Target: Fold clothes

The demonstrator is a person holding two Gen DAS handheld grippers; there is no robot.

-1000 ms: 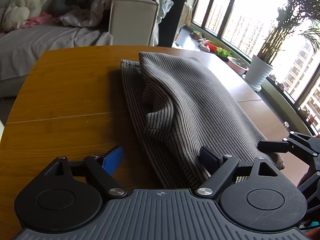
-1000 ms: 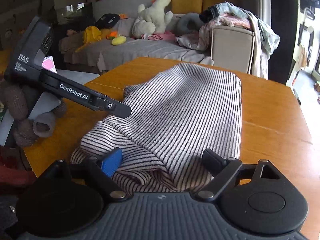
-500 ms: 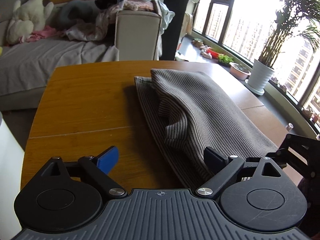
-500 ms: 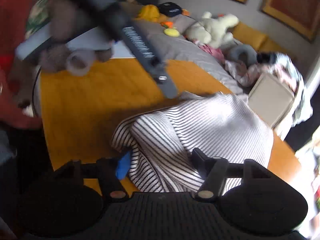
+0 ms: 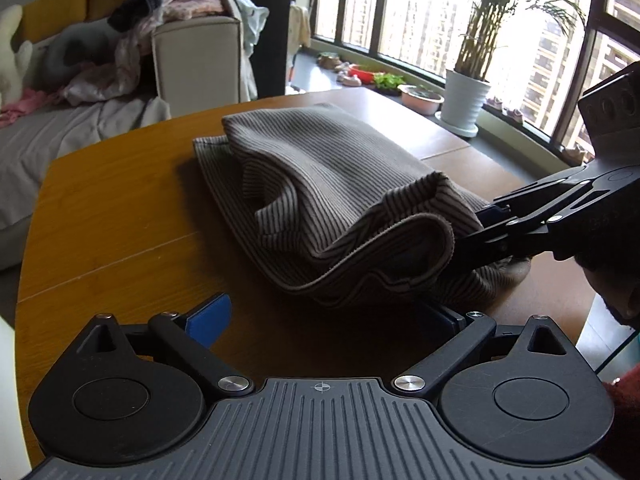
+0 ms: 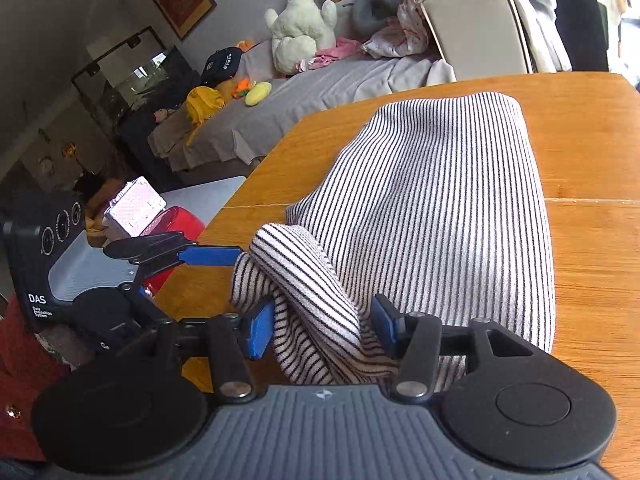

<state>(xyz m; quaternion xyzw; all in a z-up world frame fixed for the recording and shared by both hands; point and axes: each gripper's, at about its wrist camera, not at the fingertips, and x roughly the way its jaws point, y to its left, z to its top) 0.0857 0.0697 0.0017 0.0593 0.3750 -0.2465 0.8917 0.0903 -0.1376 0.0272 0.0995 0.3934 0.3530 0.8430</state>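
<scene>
A black-and-white striped garment (image 5: 340, 184) lies folded lengthwise on the wooden table (image 5: 112, 208); it also shows in the right wrist view (image 6: 440, 200). My left gripper (image 5: 324, 316) is open just in front of its near end, with no cloth between its blue pads. My right gripper (image 6: 320, 330) has a bunched fold of the near end between its fingers and holds it lifted. In the left wrist view the right gripper (image 5: 472, 236) comes in from the right, gripping that raised edge. In the right wrist view the left gripper (image 6: 224, 256) sits at the left, beside the fold.
A grey sofa (image 6: 304, 92) with a stuffed duck (image 6: 300, 28), toys and a pile of clothes (image 5: 132, 52) stands beyond the table. A white potted plant (image 5: 466, 100) stands by the windows. The table's edge (image 5: 36, 240) curves at the left.
My right gripper has closed on the garment's near end and lifted it into a raised fold. My left gripper has drawn back slightly and stays open.
</scene>
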